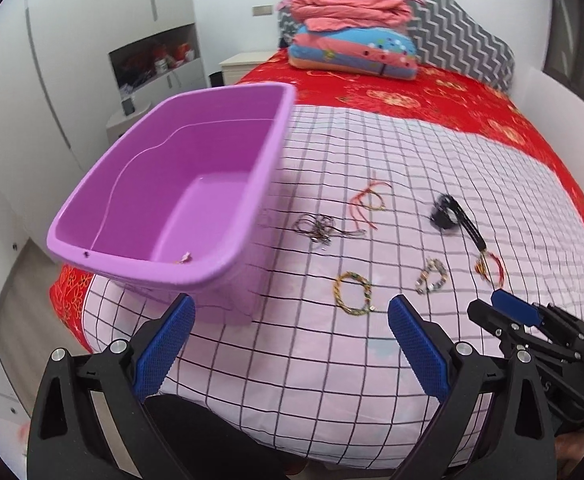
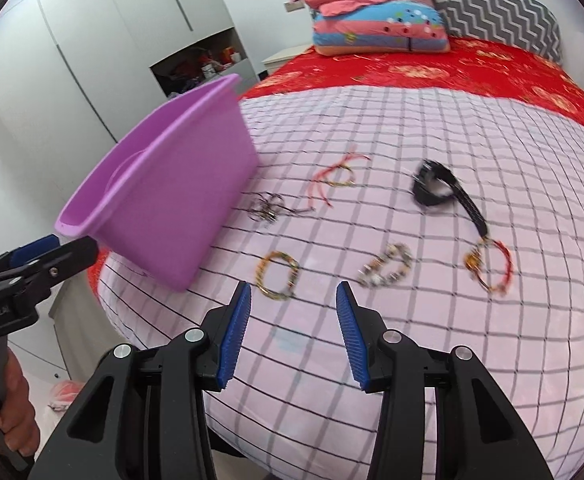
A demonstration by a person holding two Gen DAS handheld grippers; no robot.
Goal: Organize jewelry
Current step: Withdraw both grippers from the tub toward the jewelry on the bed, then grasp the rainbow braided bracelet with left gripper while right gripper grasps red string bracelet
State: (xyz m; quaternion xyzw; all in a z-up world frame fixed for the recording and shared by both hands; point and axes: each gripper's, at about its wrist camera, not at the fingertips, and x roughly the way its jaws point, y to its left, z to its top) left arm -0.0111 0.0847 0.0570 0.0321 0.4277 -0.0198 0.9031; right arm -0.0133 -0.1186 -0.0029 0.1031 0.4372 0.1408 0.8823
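Several pieces of jewelry lie on the pink checked cloth (image 1: pixel 331 360): a yellow-green braided bracelet (image 1: pixel 353 294) (image 2: pixel 278 276), a beaded bracelet (image 1: pixel 431 277) (image 2: pixel 387 270), a red string bracelet (image 1: pixel 491 268) (image 2: pixel 491 270), a black watch strap (image 1: pixel 451 214) (image 2: pixel 439 190), red cords (image 1: pixel 367 200) (image 2: pixel 333 178) and a dark chain tangle (image 1: pixel 317 228) (image 2: pixel 268 208). A purple bin (image 1: pixel 164 196) (image 2: pixel 172 184) stands at the left with a small piece (image 1: pixel 186 257) inside. My left gripper (image 1: pixel 292 302) (image 2: pixel 66 246) is open by the bin's near corner. My right gripper (image 2: pixel 295 288) (image 1: pixel 491 306) is open just short of the braided bracelet, holding nothing.
The cloth covers a bed with a red spread (image 1: pixel 411 92). Folded quilts (image 1: pixel 351 28) and a grey zigzag pillow (image 1: pixel 459 36) sit at its head. White wardrobes (image 1: pixel 92 40) stand to the left. A person's hand (image 2: pixel 8 400) grips the left tool's handle.
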